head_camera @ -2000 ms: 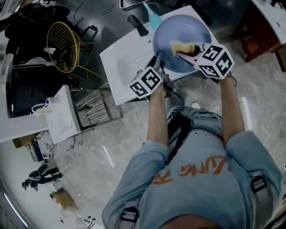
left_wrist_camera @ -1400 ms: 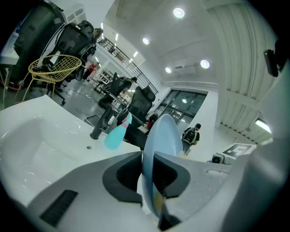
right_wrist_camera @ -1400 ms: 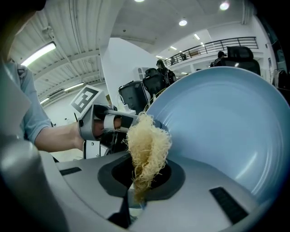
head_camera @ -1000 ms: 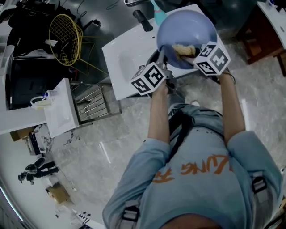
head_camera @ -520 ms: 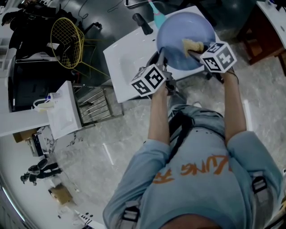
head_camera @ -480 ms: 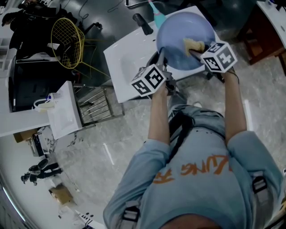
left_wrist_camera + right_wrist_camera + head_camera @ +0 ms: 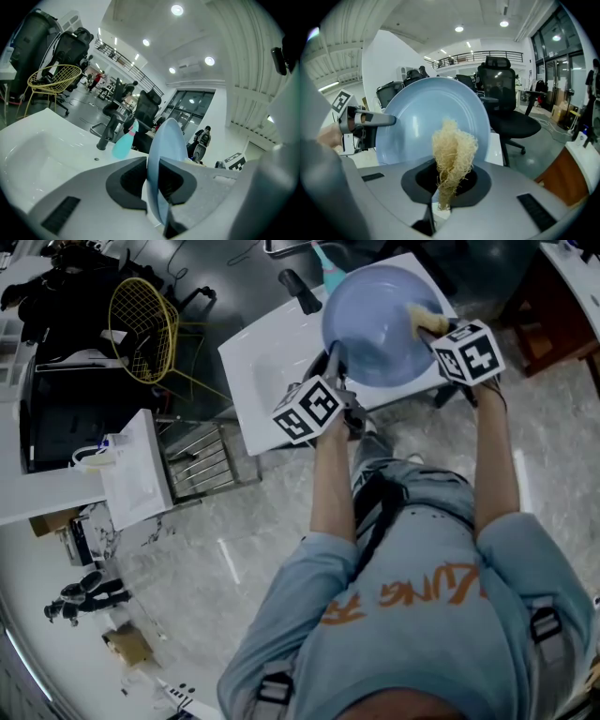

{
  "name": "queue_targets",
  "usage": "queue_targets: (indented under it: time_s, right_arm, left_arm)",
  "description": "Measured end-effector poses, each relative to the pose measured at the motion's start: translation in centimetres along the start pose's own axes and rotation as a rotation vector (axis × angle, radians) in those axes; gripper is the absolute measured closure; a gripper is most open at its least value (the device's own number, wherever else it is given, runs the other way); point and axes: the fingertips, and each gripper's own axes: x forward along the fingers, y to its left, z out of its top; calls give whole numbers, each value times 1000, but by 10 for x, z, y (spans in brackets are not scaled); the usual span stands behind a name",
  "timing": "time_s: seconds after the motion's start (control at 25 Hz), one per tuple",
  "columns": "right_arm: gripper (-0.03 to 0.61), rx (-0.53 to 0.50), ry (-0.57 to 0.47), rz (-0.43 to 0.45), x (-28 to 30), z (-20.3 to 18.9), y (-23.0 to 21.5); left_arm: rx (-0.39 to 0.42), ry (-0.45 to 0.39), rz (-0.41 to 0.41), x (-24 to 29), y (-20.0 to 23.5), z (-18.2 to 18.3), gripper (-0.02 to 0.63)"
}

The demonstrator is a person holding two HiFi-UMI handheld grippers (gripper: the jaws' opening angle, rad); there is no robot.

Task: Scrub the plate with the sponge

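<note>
Swept rightward since earlier frame: sponge [image 7: 417, 317], pinched in right gripper [image 7: 427, 326], now at right rim of plate [image 7: 375, 324]. Plate clamped by its edge in left gripper [image 7: 333, 362] over sink [image 7: 262, 362], face presented for scrubbing.

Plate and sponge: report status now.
Left gripper shut on plate rim, plate tilted above sink. Right gripper shut on sponge, at plate's right edge in head view. Nothing between sponge and plate.

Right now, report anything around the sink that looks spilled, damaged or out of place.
Nothing stands out. The left gripper clamps the pale blue round plate by its rim over the white sink basin; the right gripper pinches the yellowish fibrous sponge at the plate's right edge. No spill or damage shows.
</note>
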Motion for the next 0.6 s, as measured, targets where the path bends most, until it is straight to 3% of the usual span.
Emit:
queue_targets:
  time_s: [0.2, 0.32, 0.44, 0.6]
  right_arm:
    - [546, -16, -1, -112, 7, 0, -23]
    - [546, 18, -23, -98, 10, 0, -25]
    - [547, 41, -76, 56, 13, 7, 0]
    - [546, 8, -133, 494, 4, 22, 84]
  left_arm:
    - [-8, -9, 32, 0, 15, -3, 578]
    - [-22, -11, 51, -1, 23, -4, 577]
    - [-29, -20, 64, -4, 26, -1, 577]
    - [-15, -30, 79, -3, 25, 2, 577]
